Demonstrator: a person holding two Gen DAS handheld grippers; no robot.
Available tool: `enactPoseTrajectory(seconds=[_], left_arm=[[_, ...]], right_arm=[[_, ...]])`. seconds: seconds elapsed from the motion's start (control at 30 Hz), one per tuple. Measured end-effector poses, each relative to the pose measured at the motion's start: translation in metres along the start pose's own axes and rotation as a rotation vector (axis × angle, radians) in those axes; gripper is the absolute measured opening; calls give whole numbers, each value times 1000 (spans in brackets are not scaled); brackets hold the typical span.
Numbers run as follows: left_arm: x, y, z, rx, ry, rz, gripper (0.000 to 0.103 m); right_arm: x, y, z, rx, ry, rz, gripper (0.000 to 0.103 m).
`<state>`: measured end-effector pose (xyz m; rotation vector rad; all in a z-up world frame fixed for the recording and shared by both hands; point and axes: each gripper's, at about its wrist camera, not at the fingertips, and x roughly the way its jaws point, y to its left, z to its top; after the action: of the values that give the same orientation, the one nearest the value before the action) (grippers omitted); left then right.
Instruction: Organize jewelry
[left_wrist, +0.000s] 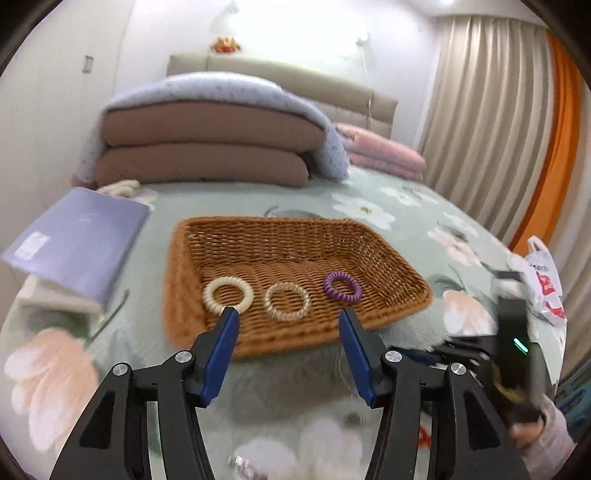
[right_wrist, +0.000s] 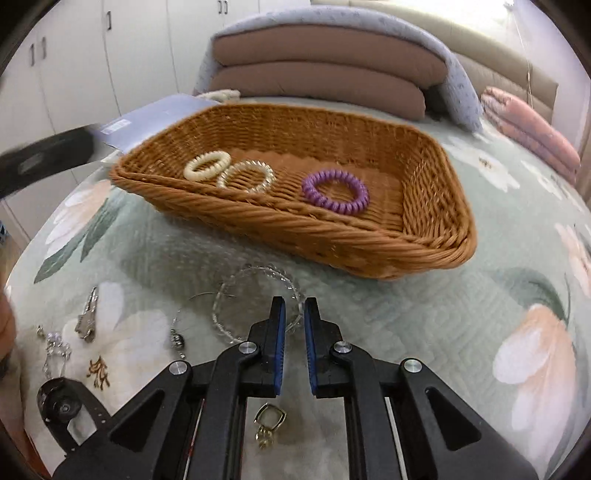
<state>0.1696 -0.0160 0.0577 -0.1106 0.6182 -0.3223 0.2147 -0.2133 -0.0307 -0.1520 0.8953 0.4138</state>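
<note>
A brown wicker basket (left_wrist: 388, 310) (right_wrist: 332, 236) lies on the flowered bedspread. It holds a cream spiral hair tie (left_wrist: 210, 295) (right_wrist: 207, 164), a clear one (left_wrist: 273, 306) (right_wrist: 245, 177) and a purple one (left_wrist: 341, 286) (right_wrist: 334, 195). My left gripper (left_wrist: 288, 314) stands open over the basket's near rim with nothing between its fingers. My right gripper (right_wrist: 294, 308) points down at the bedspread with its jaws nearly together. Its tips are at the right rim of a clear beaded bracelet (right_wrist: 240, 288), which lies flat on the bed. I cannot tell whether the pads press on it.
Loose pieces lie on the bedspread near the right gripper: a silver clip (right_wrist: 86, 317), a thin chain (right_wrist: 177, 332), a crystal piece (right_wrist: 55, 350) and a gold clasp (right_wrist: 269, 417). A lilac box (left_wrist: 77, 236), folded quilts (left_wrist: 207, 147) and a plastic bag (left_wrist: 546, 284) ring the basket.
</note>
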Motion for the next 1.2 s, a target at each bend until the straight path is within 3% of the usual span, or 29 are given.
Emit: enactPoseTrajectory(seconds=[0.17,0.43,0.5,0.6,0.93,1.2], left_arm=[[-17,7,-14,-24,-21,40,58],[-17,18,-20,-75,-33,38,58],[-16,17,-21,-74,-33,32,58],[-15,17,-22,-66,-34,46,58],[-21,30,-22,-106,-77,56,58],[-20,38,-22,-138,-80,49,58]], right_arm=[[12,0,4,-2,26,-13,17],[15,5,7,-23,25,-39,17],[14,7,7,-35,20,-39,10],[10,11,5,-56,6,-49,9],[-50,41,5,-112,-121,18,9],[-91,57,32,-144,-214,-11,9]])
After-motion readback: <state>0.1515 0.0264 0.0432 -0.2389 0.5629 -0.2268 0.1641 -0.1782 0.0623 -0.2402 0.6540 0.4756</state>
